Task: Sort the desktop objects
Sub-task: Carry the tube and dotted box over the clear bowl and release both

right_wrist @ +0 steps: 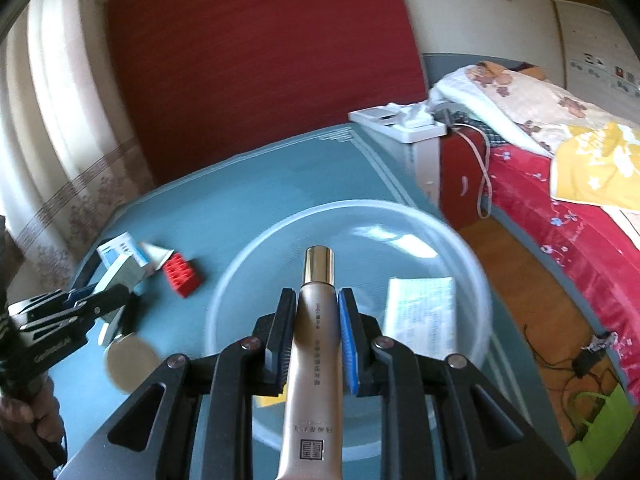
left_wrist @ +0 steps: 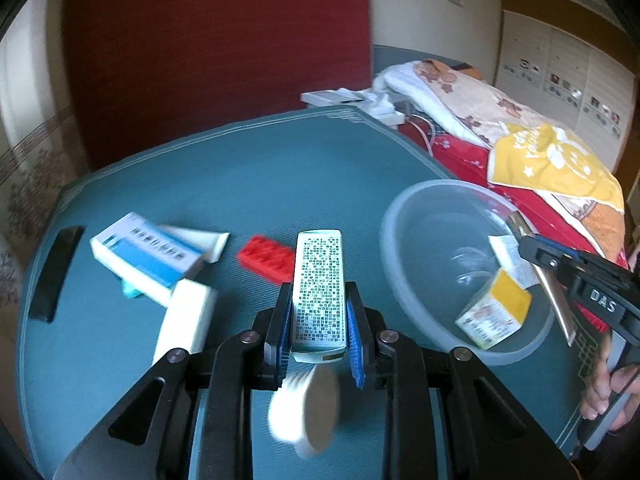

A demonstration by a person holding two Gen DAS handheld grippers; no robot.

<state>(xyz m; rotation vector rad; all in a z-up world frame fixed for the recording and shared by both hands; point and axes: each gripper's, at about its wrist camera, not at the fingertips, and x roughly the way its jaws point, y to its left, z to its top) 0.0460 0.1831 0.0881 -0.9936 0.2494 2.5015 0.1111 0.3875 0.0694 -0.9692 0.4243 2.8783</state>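
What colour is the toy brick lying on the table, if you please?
Red, clearest in the left wrist view.

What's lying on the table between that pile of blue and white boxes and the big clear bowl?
A red toy brick lies between the blue and white boxes and the clear bowl, with bare teal mat around it. Both wrist views show it.

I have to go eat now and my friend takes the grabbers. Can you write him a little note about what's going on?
Left gripper: shut on a slim printed box, above the table.
Right gripper: shut on a beige tube with a gold cap, over the clear bowl.
Done: a yellow-topped box and a white printed packet lie in the bowl.
Left on the teal table: red brick, blue-and-white box, white box, white round jar, black flat thing.
Probably next: drop both held things in the bowl.
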